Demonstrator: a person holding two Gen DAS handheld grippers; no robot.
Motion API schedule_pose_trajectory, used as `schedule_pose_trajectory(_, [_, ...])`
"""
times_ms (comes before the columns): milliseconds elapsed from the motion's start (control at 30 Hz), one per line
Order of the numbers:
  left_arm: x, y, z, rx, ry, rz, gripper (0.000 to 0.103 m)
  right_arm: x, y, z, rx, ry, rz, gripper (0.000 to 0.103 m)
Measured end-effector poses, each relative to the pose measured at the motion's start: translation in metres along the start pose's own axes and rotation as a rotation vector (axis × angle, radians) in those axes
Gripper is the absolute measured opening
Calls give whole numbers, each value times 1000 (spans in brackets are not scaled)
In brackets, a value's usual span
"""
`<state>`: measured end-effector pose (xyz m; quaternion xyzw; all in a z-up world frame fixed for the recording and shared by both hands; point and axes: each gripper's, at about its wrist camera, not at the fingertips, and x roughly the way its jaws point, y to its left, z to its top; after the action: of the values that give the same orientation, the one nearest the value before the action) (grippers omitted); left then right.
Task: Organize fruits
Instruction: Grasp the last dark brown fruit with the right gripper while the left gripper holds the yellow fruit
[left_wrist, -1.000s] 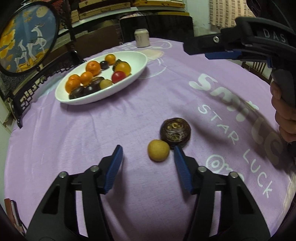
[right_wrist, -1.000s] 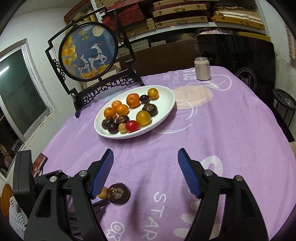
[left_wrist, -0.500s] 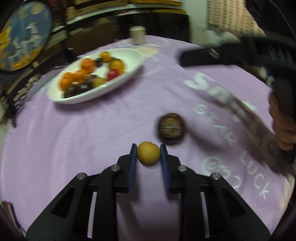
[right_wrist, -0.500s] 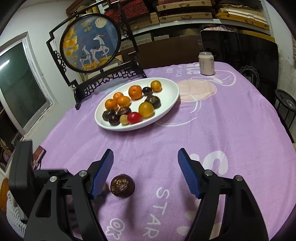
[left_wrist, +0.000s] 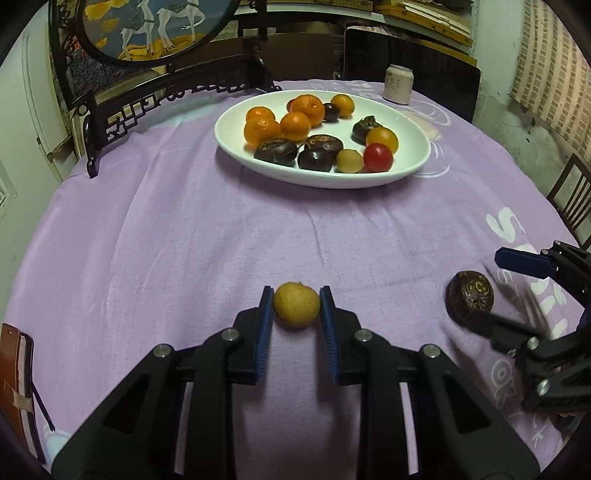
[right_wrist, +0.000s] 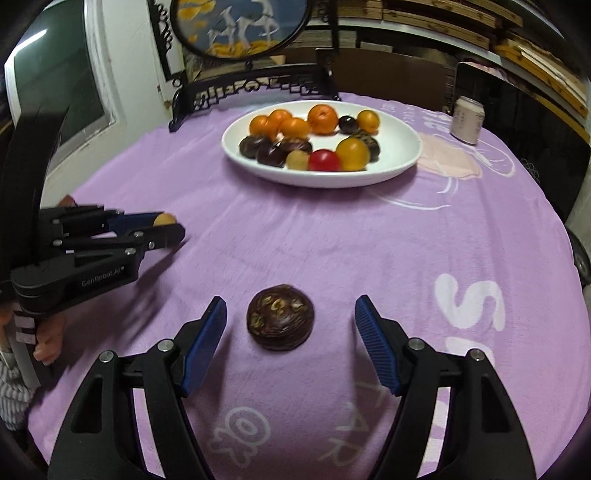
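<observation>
My left gripper (left_wrist: 296, 308) is shut on a small yellow fruit (left_wrist: 296, 310) and holds it above the purple tablecloth; it also shows at the left of the right wrist view (right_wrist: 164, 225) with the yellow fruit (right_wrist: 164, 219) between its tips. My right gripper (right_wrist: 290, 325) is open, its jaws on either side of a dark brown fruit (right_wrist: 280, 316) that lies on the cloth. That dark fruit (left_wrist: 470, 298) sits at the right in the left wrist view. A white oval plate (left_wrist: 413, 162) holds several orange, dark, yellow and red fruits.
A drink can (left_wrist: 398, 88) stands behind the plate. A round deer picture on a black ornate stand (left_wrist: 177, 96) is at the table's back left. A brown book (left_wrist: 14, 384) lies at the left edge. A chair (left_wrist: 570, 199) stands on the right.
My left gripper closed on the yellow fruit and lifted it, turning toward the plate. My right gripper moved down to straddle the dark fruit.
</observation>
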<state>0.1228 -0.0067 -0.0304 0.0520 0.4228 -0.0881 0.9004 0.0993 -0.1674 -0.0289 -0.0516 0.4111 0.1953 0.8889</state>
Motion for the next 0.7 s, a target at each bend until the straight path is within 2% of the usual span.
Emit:
schedule_pose_trajectory(267, [3,-2,-1,8,8,0,25,12,10,-4,-46,33,-22,72])
schedule_pose_trajectory(300, [3,-2,-2,10,7,2,25,12,12,-4,-52,35,-27,70])
schedule_pose_trajectory(367, [3,-2,-2,15,5,9,25,15,14,-5,-67,46,-24,51])
schedule_pose_trajectory(433, [3,-3,-2,19,4,17,25,14,13,-5,-63,42,-19,42])
schedule_pose_trajectory(700, [-2,-4,-1,26,-34,61,25,8,8,-3,-34,14,-5,41])
